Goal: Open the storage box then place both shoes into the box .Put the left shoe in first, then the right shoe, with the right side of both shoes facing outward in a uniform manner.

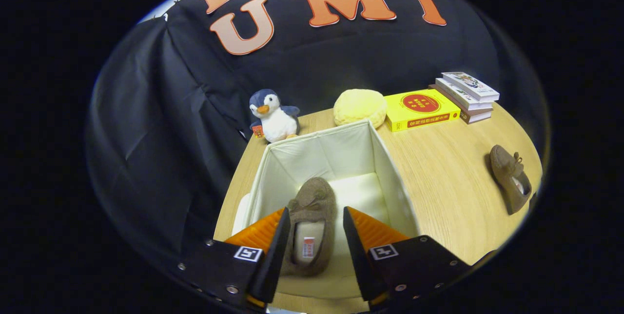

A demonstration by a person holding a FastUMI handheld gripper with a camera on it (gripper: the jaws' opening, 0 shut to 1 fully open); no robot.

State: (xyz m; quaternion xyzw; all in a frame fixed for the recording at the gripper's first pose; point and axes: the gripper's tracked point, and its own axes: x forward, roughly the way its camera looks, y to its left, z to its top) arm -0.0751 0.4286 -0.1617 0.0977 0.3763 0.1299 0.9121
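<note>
The cream fabric storage box (390, 177) stands open on the wooden table (448, 177), just ahead of my gripper. One brown slipper-style shoe (314, 206) lies inside the box with its toe pointing away from me. My gripper (316, 216) hovers over the box, open, with its fingers on either side of the shoe's heel end. The left finger is close against the shoe and a small gap shows at the right finger. The other brown shoe (509, 177) lies on the table well to the right of the box.
Beyond the box sit a plush penguin (272, 116), a yellow round cushion (360, 107), a yellow book (421, 108) and a short stack of books (468, 94). A pale edge (241, 214) shows against the box's left side. The booth's black cloth wall hangs behind and left.
</note>
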